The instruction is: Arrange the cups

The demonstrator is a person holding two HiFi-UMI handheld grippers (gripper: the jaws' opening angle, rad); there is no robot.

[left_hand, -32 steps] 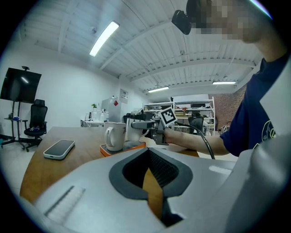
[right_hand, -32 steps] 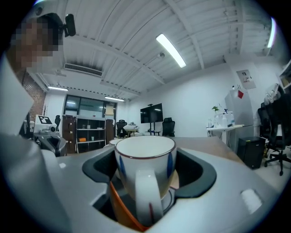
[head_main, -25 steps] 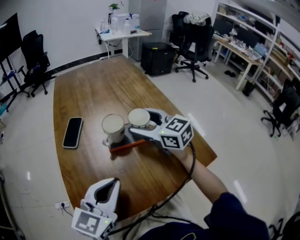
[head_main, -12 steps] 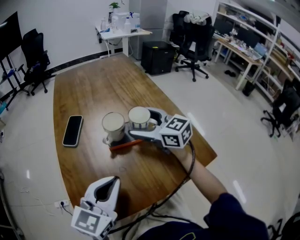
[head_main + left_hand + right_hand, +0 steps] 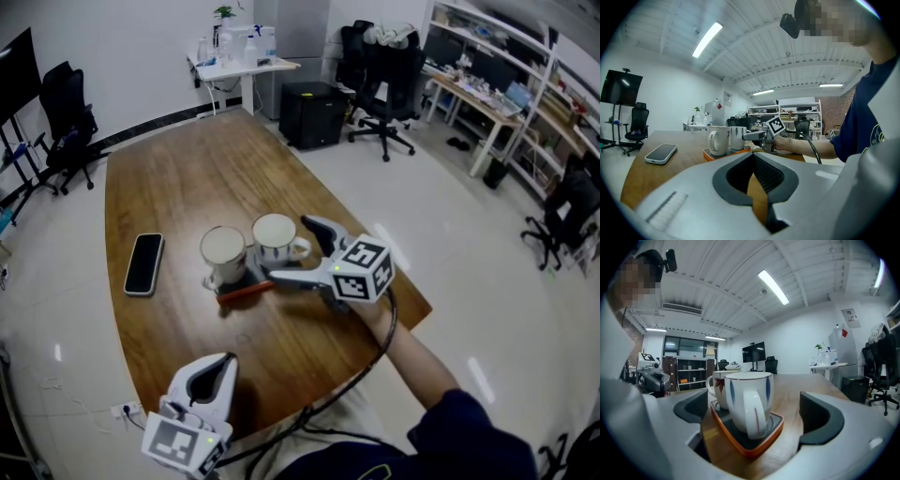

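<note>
**A:** Which step are you on?

**B:** The release, prob. Your right gripper is opening its jaws w/ the striped cup between them. The pads stand clear of it on both sides, so nothing's gripped. The cup sits on the tray, right beside the second cup. Touching or just apart, can't tell.

**A:** Where's that on the table?

**B:** The tray's in the near half of the table, approx mid-width, a bit closer to the right edge. The phone lies well apart, by the left edge.

**A:** And your other hand?

**B:** Your left gripper is fully closed on nothing. It's parked at the near edge, toward the near-left corner.

**A:** Which way do things point?

**B:** Both cups are upright, mouths up, long axis vertical. The striped cup's handle points at your right gripper, i.e. toward the right edge. The second cup's handle points more toward the near edge. The tray's long axis follows the pair, roughly left edge to right edge.

**A:** What does the next move need?

**B:** My read: draw the right gripper straight back along the handle line, jaws wide & level. The handle sits between the jaws, so any sideways drift could clip it & shove the tray. Then check whether more cups need placing.
</note>
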